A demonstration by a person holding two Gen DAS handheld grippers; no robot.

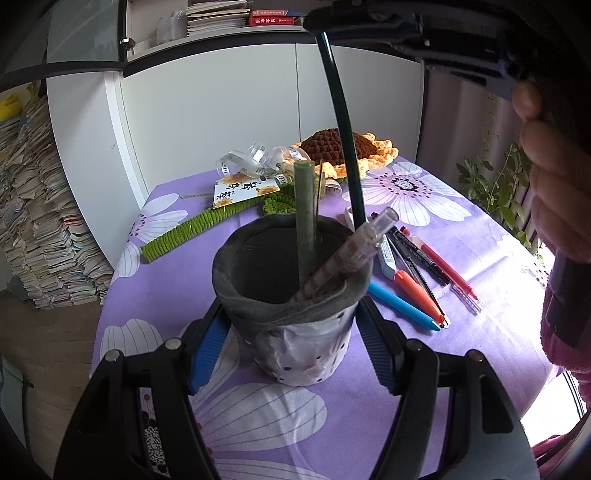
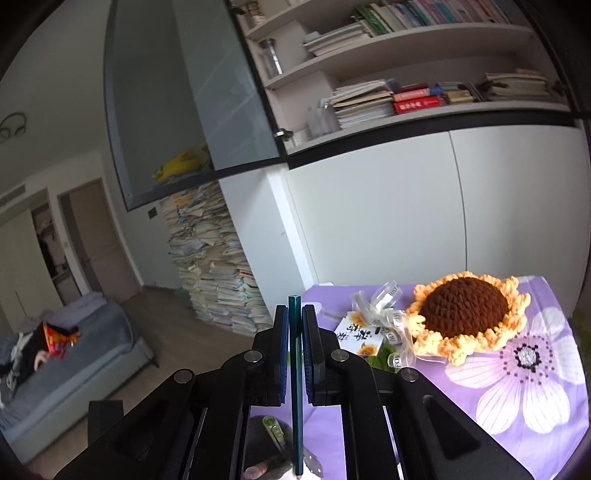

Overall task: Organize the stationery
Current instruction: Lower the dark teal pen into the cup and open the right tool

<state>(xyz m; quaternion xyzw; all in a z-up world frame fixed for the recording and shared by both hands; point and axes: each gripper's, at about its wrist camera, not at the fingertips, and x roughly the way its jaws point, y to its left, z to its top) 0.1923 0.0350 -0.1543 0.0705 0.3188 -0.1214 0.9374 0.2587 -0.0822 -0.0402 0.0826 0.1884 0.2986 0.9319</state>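
Observation:
A fabric pen holder (image 1: 295,332) with a grey rim and a white dotted body stands on the purple flowered cloth. My left gripper (image 1: 291,354) is shut on it, with a blue pad on each side. A green stick (image 1: 304,206) and a checked pen with a clear cap (image 1: 351,251) stand in it. My right gripper (image 1: 369,18) hangs above and is shut on a dark green pencil (image 1: 341,129) that points down at the holder's far rim. In the right wrist view the pencil (image 2: 295,369) is upright between the right gripper's (image 2: 295,317) pads, above the holder (image 2: 258,432).
Several pens lie right of the holder: blue (image 1: 402,306), orange (image 1: 417,291), black (image 1: 421,254), red (image 1: 447,269). A crochet sunflower (image 2: 465,314), ribbon (image 1: 255,158) and card (image 1: 243,190) are at the table's back. A hand (image 1: 554,184) is at the right. White cabinets stand behind.

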